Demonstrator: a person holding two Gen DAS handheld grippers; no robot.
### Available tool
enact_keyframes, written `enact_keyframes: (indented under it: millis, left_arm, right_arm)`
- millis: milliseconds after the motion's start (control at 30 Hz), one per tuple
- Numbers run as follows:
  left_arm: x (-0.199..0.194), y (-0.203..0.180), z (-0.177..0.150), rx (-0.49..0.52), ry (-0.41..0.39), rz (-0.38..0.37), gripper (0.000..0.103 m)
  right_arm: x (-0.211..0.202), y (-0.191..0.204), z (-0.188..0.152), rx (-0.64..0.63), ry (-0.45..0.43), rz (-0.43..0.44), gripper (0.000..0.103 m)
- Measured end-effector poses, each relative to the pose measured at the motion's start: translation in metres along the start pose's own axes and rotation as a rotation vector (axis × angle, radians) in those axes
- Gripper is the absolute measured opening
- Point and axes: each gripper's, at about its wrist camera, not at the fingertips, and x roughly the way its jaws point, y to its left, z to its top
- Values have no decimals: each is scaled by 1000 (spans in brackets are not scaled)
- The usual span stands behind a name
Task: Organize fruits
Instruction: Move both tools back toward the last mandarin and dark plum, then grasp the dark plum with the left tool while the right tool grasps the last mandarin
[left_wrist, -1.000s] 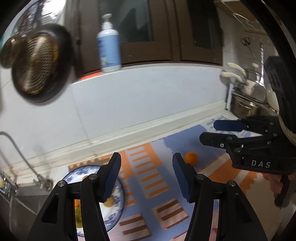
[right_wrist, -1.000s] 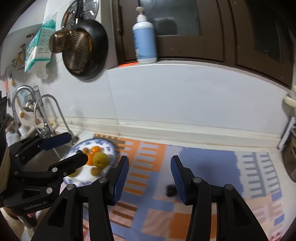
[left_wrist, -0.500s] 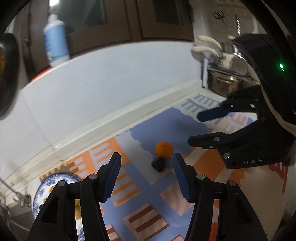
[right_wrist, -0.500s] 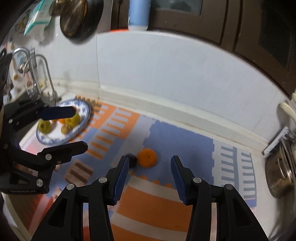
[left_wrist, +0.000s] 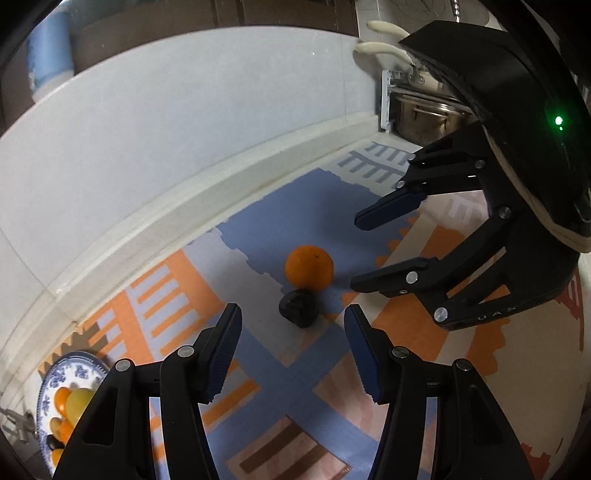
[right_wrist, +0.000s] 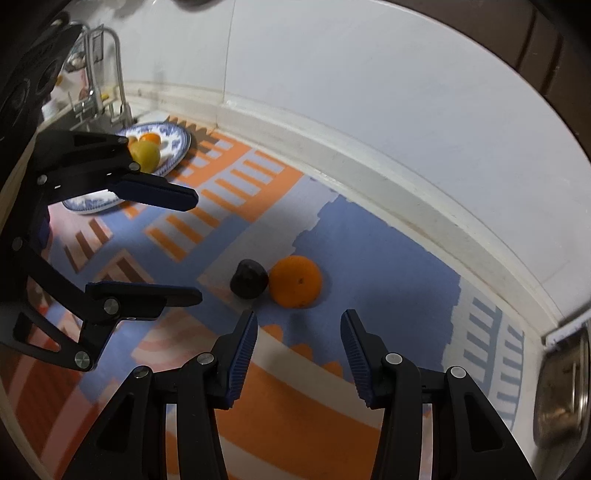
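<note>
An orange and a small dark fruit touch each other on the patterned mat. They also show in the right wrist view, orange and dark fruit. My left gripper is open and empty, just short of the dark fruit. My right gripper is open and empty, just short of the orange. A blue-and-white plate holding several fruits sits at the mat's far left; it also shows in the left wrist view.
A sink faucet stands behind the plate. A steel pot sits in a rack at the right end of the counter. A white tiled wall runs along the back. A blue bottle stands on the ledge above.
Both grippers have lowered and closed in on the orange and dark fruit, which now sit larger between the fingertips. Both stay open and empty.
</note>
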Motion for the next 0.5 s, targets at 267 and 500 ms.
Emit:
enact_keyframes:
  millis: [267,500]
  left_arm:
    - [28,3,2,29,39,-32,56]
    - [44,5,5,54,63,-63,54]
  right_arm:
    - [29,-8,-2,-30,41,27,48]
    - [39,-11,1,-65,36,52,48]
